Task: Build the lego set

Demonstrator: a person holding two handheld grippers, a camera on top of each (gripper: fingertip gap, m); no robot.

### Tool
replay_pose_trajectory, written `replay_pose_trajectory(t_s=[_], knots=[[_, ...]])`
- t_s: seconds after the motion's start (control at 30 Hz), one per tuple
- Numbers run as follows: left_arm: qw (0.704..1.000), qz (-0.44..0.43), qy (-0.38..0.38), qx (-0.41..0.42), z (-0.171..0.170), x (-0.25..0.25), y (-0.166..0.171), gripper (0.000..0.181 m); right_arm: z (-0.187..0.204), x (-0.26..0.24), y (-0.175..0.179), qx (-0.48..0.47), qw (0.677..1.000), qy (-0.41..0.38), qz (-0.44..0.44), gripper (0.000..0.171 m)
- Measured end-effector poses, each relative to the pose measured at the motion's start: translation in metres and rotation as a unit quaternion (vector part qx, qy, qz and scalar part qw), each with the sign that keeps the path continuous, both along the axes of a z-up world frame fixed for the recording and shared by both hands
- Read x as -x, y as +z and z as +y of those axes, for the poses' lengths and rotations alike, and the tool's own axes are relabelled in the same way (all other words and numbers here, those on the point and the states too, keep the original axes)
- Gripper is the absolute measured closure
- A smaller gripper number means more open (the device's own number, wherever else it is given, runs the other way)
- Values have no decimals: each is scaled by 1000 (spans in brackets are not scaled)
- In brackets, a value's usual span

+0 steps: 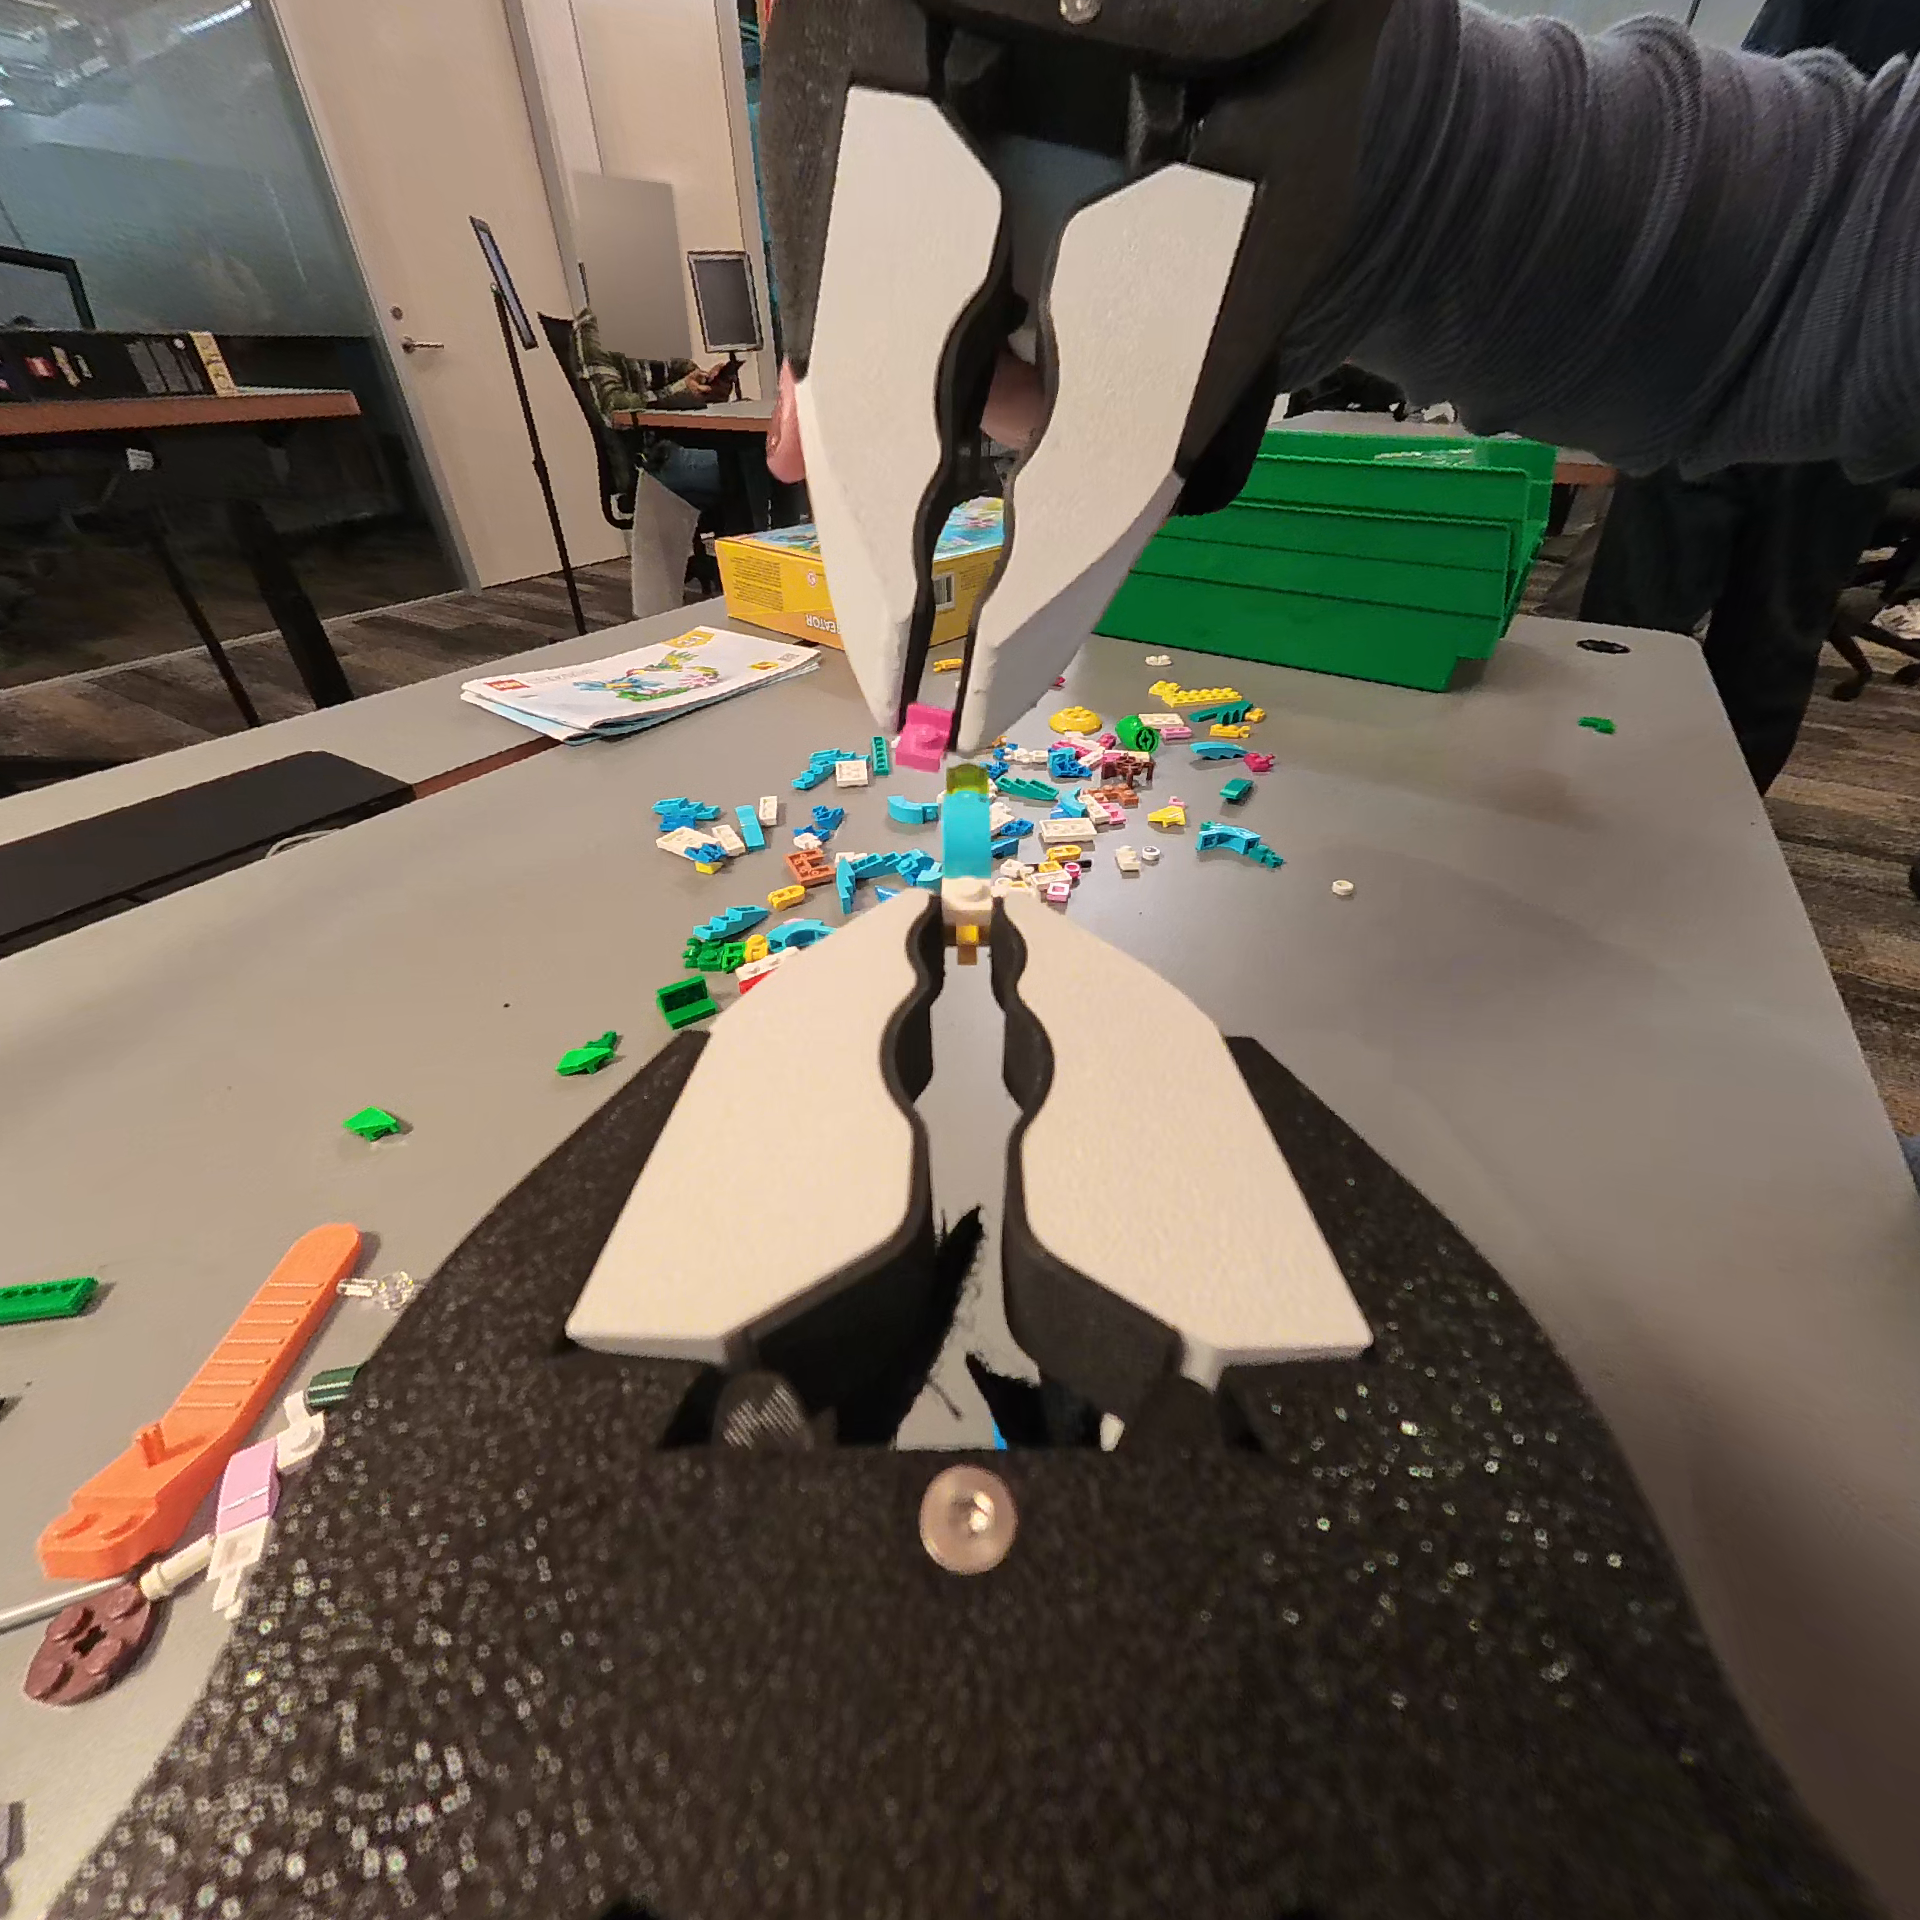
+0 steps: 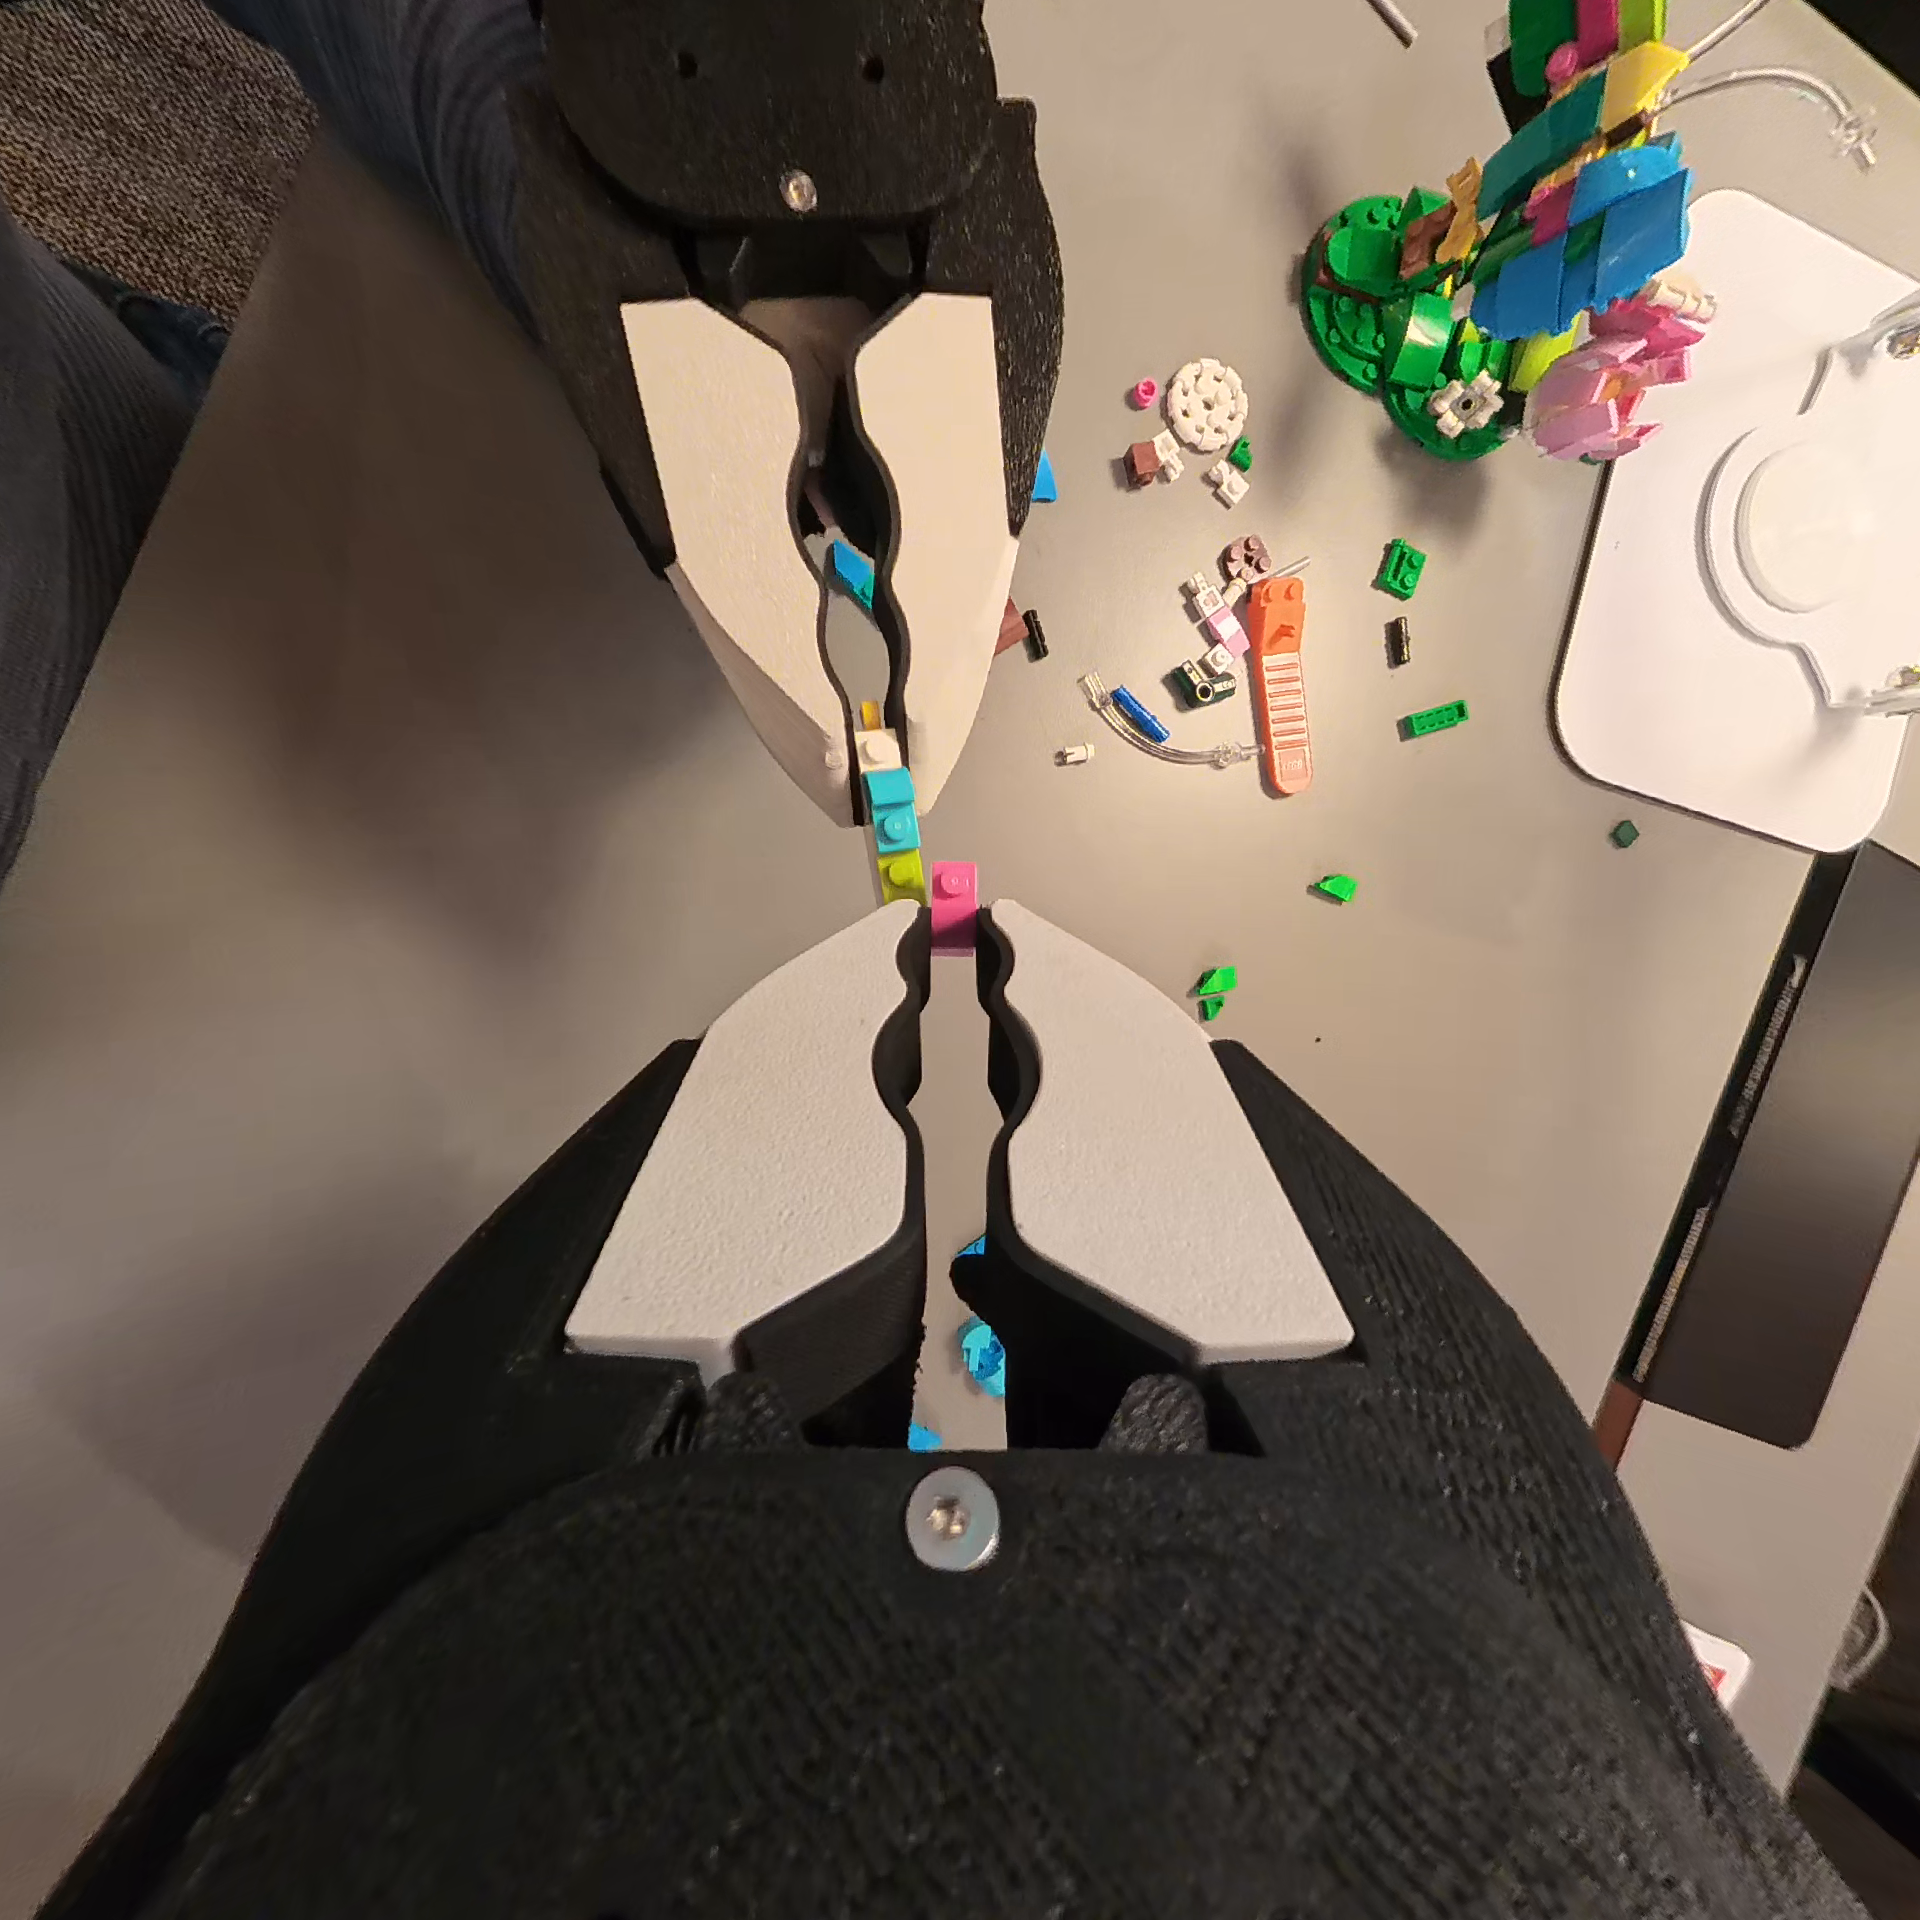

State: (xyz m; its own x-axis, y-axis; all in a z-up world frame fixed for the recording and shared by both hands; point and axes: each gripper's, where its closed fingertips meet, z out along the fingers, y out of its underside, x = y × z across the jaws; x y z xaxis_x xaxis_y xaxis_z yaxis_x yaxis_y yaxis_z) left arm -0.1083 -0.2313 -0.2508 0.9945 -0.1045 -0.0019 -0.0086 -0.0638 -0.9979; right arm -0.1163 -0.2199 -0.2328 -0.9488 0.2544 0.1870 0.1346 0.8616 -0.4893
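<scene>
My left gripper (image 1: pixel 966 914) is shut on a thin strip of joined bricks (image 1: pixel 962 831), white at the base, then turquoise, lime at the tip. It holds the strip above the grey table (image 1: pixel 1455 1039). My right gripper (image 2: pixel 954 914) is shut on a small pink brick (image 2: pixel 954 902). In the left wrist view the right gripper (image 1: pixel 928 740) comes down from above with the pink brick (image 1: pixel 923 743) just left of the strip's lime tip. In the right wrist view the left gripper (image 2: pixel 883 800) holds the strip (image 2: pixel 891 821), and the pink brick sits beside the lime end.
Several loose bricks (image 1: pixel 987 821) lie scattered mid-table. Behind are an instruction booklet (image 1: pixel 639 681), a yellow box (image 1: pixel 790 582) and green bins (image 1: pixel 1340 551). An orange brick separator (image 1: pixel 203 1418) lies at left. A half-built colourful model (image 2: pixel 1507 270) stands by a white stand (image 2: pixel 1745 540). My two grippers' fingertips are within a few centimetres of each other.
</scene>
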Motion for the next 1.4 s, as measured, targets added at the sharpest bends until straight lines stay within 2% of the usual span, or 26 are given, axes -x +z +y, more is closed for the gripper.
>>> replay_pose_trajectory(t_s=[0.77, 1.4], knots=[[1000, 4, -19, 11, 1, -6, -3, 173, -12, -15, 1, 40, 997, 26, -60, 165], [999, 0, -35, 7, 1, -12, -2, 173, -11, -19, -8, 10, 996, 28, -88, 164]])
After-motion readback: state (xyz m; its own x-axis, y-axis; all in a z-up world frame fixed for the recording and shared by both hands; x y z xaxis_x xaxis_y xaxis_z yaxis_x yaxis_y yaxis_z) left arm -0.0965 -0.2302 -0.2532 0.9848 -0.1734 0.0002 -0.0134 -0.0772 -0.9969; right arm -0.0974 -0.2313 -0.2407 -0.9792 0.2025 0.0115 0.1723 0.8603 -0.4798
